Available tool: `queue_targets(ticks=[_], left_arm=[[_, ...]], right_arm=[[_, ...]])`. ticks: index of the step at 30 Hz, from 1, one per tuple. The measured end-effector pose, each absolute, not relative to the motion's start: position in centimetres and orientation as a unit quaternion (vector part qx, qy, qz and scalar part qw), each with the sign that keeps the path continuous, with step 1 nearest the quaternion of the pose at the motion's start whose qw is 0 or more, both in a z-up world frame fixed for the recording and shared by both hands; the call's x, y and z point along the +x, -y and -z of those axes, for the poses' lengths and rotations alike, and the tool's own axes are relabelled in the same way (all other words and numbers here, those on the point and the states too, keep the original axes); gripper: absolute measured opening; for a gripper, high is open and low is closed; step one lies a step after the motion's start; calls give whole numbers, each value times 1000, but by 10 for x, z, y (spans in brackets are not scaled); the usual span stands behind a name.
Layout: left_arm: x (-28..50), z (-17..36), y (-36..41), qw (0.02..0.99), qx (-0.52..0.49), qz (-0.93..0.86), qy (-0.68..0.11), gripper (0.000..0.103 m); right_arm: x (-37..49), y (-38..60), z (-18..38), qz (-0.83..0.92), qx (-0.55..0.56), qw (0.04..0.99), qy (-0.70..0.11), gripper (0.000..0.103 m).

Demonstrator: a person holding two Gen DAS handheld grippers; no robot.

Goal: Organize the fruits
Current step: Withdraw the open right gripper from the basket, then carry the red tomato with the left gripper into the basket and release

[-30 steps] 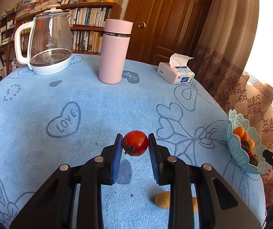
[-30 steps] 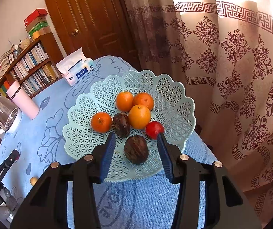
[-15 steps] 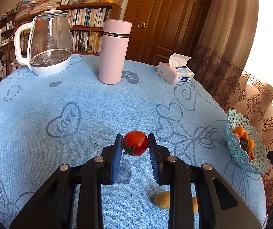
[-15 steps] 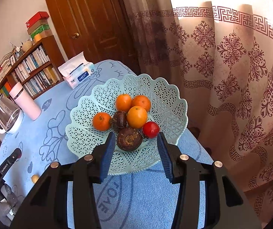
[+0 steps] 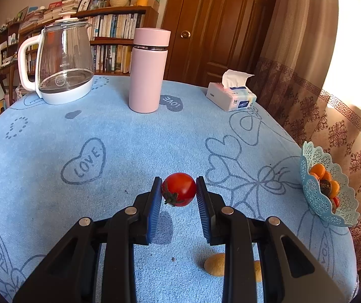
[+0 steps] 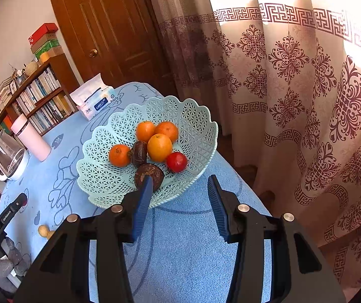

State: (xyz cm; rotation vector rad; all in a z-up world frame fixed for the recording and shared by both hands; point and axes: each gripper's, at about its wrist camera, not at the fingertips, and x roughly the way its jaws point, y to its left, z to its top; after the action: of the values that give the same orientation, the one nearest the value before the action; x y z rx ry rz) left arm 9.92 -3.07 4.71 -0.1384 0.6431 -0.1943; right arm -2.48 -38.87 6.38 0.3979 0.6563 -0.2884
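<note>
My left gripper (image 5: 178, 189) is shut on a red tomato (image 5: 179, 188), held above the blue tablecloth (image 5: 120, 146). A mint lattice fruit basket (image 6: 188, 116) stands near the table's right edge; its rim also shows in the left wrist view (image 5: 319, 199). In it lie several oranges (image 6: 159, 147), two dark brown fruits (image 6: 152, 171) and a second red tomato (image 6: 176, 161). My right gripper (image 6: 180, 185) stands open in front of the basket's near rim, with nothing between its blue pads.
A glass kettle (image 5: 61, 63), a pink flask (image 5: 149, 70) and a tissue pack (image 5: 231, 96) stand at the far side. A tan round thing (image 5: 215, 263) lies under the left gripper. A patterned curtain (image 6: 306, 88) hangs close behind the basket.
My right gripper has drawn back from the basket: the dark fruit that lay between its pads now lies ahead of them. The left gripper and its tomato have kept still.
</note>
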Motion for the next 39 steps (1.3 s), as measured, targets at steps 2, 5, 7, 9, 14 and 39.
queue_targets(ticks=[2,5,7,9,14,39], left_arm=[[100,-46,32,942,-65,93,-317,28],[101,-45,32,942,-64,91,-317,28],[101,-46,32,941,-67,92,-319,28],[100,-47,33,939,-70,97,-321,28],[92,-55,45,936,-73,118,-323,28],[73,-78,211,903,2,276,-328,28]], right_arm=[[-30,393,-62,142,198,916,-319,47],[-35,399,-56,143,208,913,-320,47],[-38,402,-52,142,214,911,-323,47],[-40,404,-48,140,219,909,-325,47],[-42,406,-36,131,229,905,-335,47],[-39,400,-12,79,246,905,-338,47]])
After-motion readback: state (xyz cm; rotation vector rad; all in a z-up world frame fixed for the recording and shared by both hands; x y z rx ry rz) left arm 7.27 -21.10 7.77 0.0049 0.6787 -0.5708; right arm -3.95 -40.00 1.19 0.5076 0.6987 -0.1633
